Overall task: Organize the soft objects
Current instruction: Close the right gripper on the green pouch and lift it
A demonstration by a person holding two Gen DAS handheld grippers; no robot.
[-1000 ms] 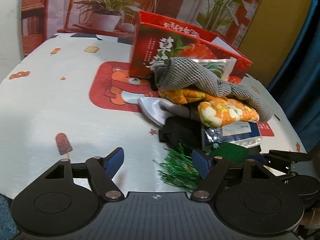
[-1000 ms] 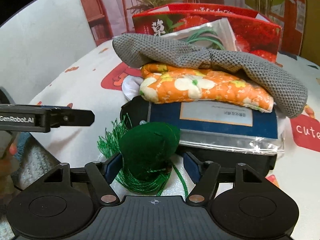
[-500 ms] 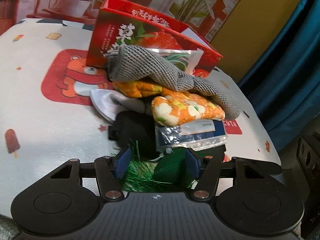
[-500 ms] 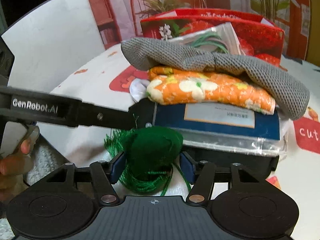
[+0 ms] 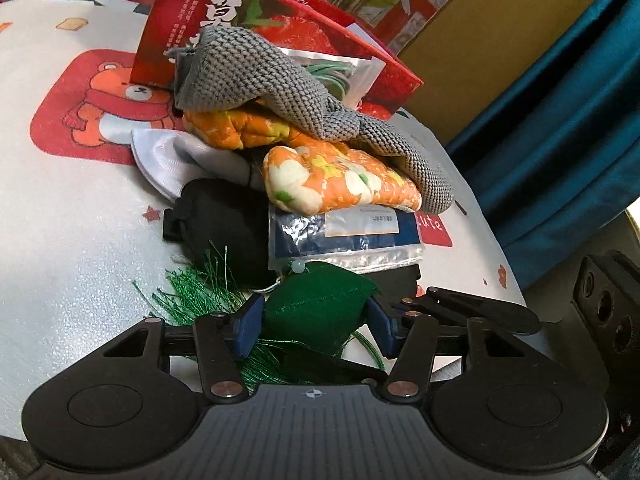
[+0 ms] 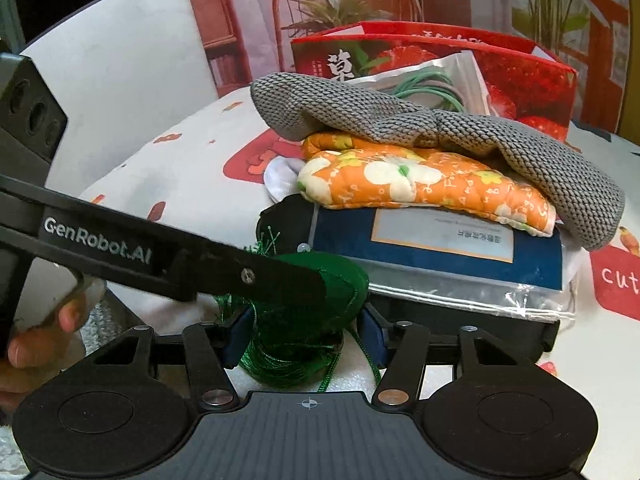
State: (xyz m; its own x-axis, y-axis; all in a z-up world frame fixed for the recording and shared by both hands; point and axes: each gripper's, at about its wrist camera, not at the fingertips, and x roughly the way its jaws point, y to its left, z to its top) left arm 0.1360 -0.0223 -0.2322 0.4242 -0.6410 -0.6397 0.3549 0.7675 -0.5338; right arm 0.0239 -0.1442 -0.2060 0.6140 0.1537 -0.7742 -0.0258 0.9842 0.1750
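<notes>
A green felt pouch with a tinsel tassel [image 5: 316,308] lies at the table's front edge; it also shows in the right wrist view [image 6: 320,300]. My left gripper [image 5: 314,322] has its pads on both sides of the pouch, closed on it. My right gripper [image 6: 304,330] also brackets the pouch, its pads touching the sides. Behind lies a pile: grey knit cloth [image 5: 288,80], orange floral mitt [image 5: 340,184], blue bagged item [image 5: 352,232], black pouch [image 5: 224,220], white cloth [image 5: 168,160].
A red strawberry box [image 5: 240,16] stands behind the pile on the cartoon tablecloth [image 5: 80,220]. A clear bag with green cord [image 6: 432,84] leans on it. The left gripper's arm [image 6: 160,256] crosses the right wrist view. A blue curtain [image 5: 560,120] hangs on the right.
My left gripper swung right, came onto the green pouch and closed on it. The right gripper narrowed around the same pouch. The pile has not moved.
</notes>
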